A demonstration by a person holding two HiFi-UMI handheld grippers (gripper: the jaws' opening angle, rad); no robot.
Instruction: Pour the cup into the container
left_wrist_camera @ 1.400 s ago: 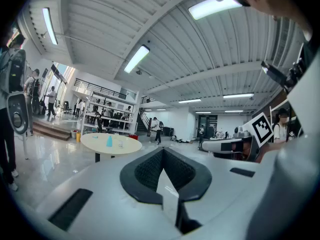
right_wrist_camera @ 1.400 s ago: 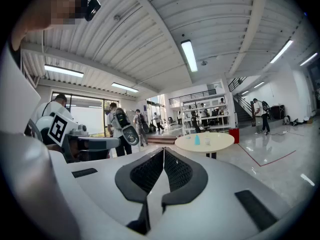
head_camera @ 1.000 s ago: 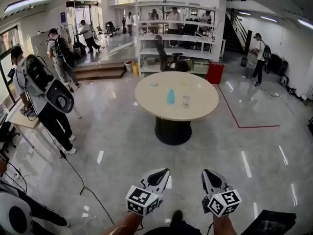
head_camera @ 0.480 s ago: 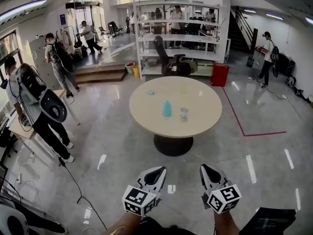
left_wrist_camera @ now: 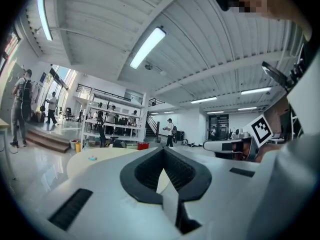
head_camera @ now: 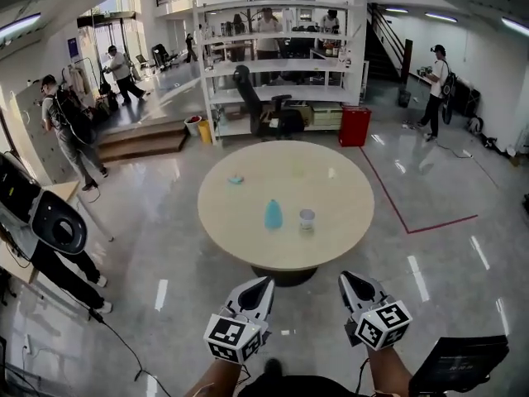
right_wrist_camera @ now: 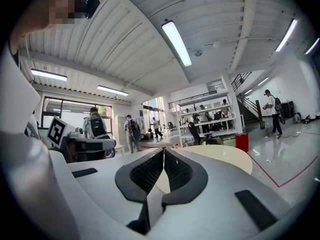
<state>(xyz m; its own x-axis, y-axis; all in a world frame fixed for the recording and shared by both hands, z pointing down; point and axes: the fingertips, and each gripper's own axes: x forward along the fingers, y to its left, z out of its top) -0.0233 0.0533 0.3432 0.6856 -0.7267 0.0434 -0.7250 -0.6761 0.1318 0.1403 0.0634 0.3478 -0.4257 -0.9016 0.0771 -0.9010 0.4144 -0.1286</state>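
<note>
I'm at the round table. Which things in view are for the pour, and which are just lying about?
For the job:
- pale cup
- blue bottle-shaped container, probably the pour target
- round table, on which both stand

Lying about:
- small blue item, farther back on the table
- red bin
- office chair
- shelves

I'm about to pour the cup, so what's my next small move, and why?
Probably a step toward the round table. The cup and the blue container stand side by side on it, well ahead of the left hand-held gripper and the right hand-held gripper, both shut with nothing between their jaws.
</note>
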